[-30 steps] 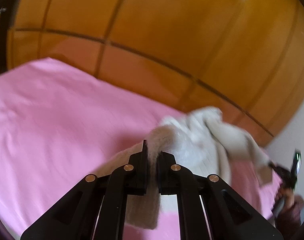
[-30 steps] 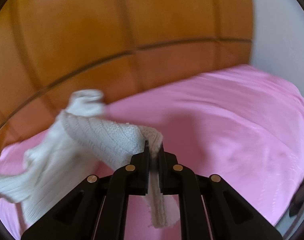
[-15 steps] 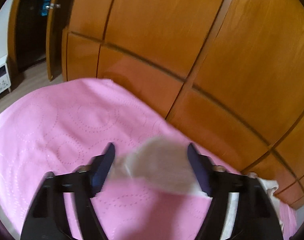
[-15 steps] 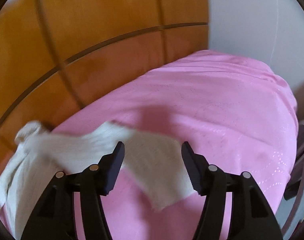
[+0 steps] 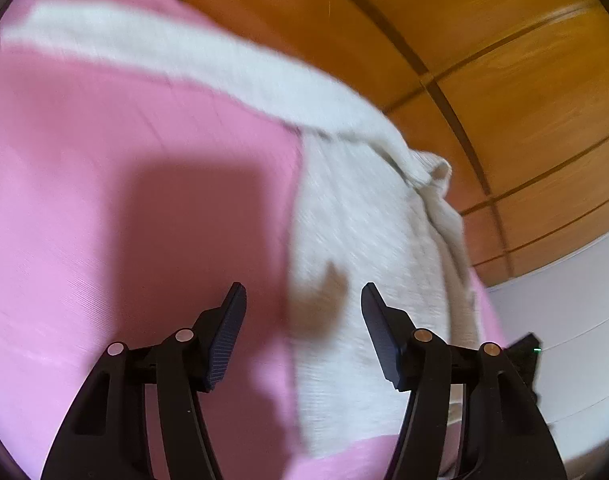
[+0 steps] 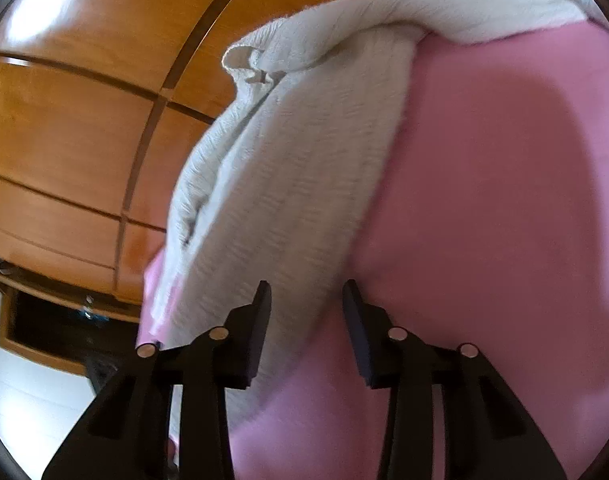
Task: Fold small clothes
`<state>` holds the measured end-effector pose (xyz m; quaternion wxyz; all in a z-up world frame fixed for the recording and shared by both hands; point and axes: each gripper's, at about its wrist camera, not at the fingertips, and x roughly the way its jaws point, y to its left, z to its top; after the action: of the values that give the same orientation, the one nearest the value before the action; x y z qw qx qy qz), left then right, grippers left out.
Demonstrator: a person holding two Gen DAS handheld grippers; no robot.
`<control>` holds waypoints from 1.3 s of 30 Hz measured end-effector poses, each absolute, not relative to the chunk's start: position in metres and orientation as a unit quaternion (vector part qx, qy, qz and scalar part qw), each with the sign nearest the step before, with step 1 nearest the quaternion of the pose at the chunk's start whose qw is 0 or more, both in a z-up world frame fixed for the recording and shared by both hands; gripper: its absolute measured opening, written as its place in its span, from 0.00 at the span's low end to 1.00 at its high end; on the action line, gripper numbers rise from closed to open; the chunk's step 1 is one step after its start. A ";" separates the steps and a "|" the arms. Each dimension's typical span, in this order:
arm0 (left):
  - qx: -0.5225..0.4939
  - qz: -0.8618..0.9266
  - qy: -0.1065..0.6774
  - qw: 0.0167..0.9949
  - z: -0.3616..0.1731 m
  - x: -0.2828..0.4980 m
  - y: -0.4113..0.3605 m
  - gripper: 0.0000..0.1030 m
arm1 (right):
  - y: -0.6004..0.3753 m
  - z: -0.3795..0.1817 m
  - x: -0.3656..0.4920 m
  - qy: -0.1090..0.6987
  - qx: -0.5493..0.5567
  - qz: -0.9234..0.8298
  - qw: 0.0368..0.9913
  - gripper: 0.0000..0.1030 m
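A cream knit sweater (image 5: 356, 216) lies spread on the pink bedsheet (image 5: 104, 200), one sleeve stretched out toward the upper left. My left gripper (image 5: 304, 312) is open and empty, low over the sweater's left edge. In the right wrist view the same sweater (image 6: 288, 184) lies with its collar bunched at the top. My right gripper (image 6: 306, 308) is open and empty, its jaws straddling the sweater's lower right edge.
Orange wooden wardrobe doors (image 5: 484, 60) stand right behind the bed, also in the right wrist view (image 6: 84, 120). A white wall (image 5: 564, 300) is at the right. An open wooden drawer (image 6: 44, 320) sits low at the left.
Both grippers held the sweater up a second ago, then opened and let it drop. It now lies flat on the bed, and both grippers have tilted down close over it.
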<state>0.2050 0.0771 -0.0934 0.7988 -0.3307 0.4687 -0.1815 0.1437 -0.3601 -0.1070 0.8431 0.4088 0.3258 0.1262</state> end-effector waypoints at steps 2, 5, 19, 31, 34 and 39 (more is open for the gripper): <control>-0.346 -0.195 0.465 0.791 -0.097 0.205 0.068 0.47 | -0.351 -0.106 0.151 0.329 0.411 0.133 0.840 0.28; -0.346 -0.185 0.480 0.785 -0.102 0.216 0.061 0.09 | -0.345 -0.103 0.166 0.338 0.392 0.124 0.847 0.09; -0.346 -0.200 0.407 0.822 0.009 0.155 0.118 0.03 | -0.380 0.024 0.025 0.237 0.257 0.110 0.930 0.05; -0.324 -0.144 0.497 0.792 -0.047 0.065 0.117 0.03 | -0.400 -0.031 -0.043 0.293 0.266 0.048 0.917 0.07; -0.287 -0.099 0.516 0.801 -0.078 0.066 0.110 0.03 | -0.409 -0.071 -0.035 0.327 0.284 0.024 0.901 0.28; -0.279 -0.104 0.518 0.802 -0.093 0.060 0.113 0.04 | -0.421 -0.113 -0.040 0.361 0.310 0.009 0.879 0.54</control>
<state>0.0602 0.1135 -0.0928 0.8024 -0.2785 0.5175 -0.1040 -0.0401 -0.4214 -0.1134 0.8795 0.3101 0.3610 0.0086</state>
